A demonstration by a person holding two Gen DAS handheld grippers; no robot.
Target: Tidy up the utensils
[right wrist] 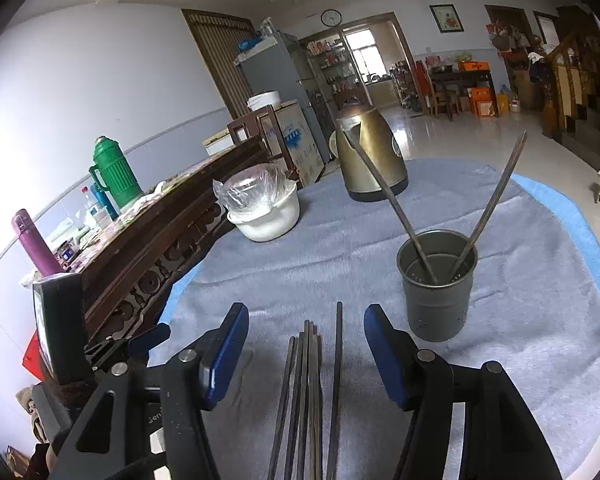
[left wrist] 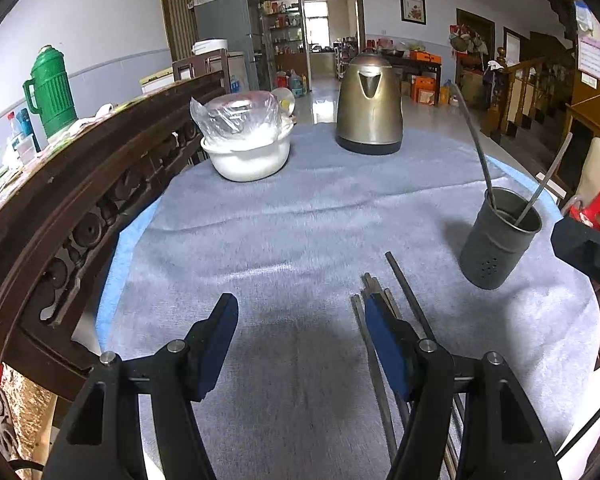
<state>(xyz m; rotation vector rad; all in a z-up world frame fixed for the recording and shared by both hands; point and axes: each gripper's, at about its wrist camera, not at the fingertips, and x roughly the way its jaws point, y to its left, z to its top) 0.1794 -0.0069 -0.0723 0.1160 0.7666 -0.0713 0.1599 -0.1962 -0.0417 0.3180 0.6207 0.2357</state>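
Several dark chopsticks point(right wrist: 308, 392) lie in a bundle on the grey cloth, one point(right wrist: 336, 380) slightly apart to the right. They lie between the open jaws of my right gripper point(right wrist: 306, 322), which is empty above them. A grey metal utensil cup point(right wrist: 436, 284) stands upright to the right and holds two chopsticks point(right wrist: 492, 204) leaning apart. In the left wrist view the cup point(left wrist: 498, 238) is at the right and the bundle point(left wrist: 380, 320) lies under my right finger. My left gripper point(left wrist: 300, 308) is open and empty over bare cloth.
A brass kettle point(left wrist: 370, 106) and a white bowl covered in plastic point(left wrist: 248, 148) stand at the far side of the round table point(left wrist: 260, 240). A carved wooden chair back point(left wrist: 92, 184) runs along the left. A green thermos point(left wrist: 54, 90) stands behind it.
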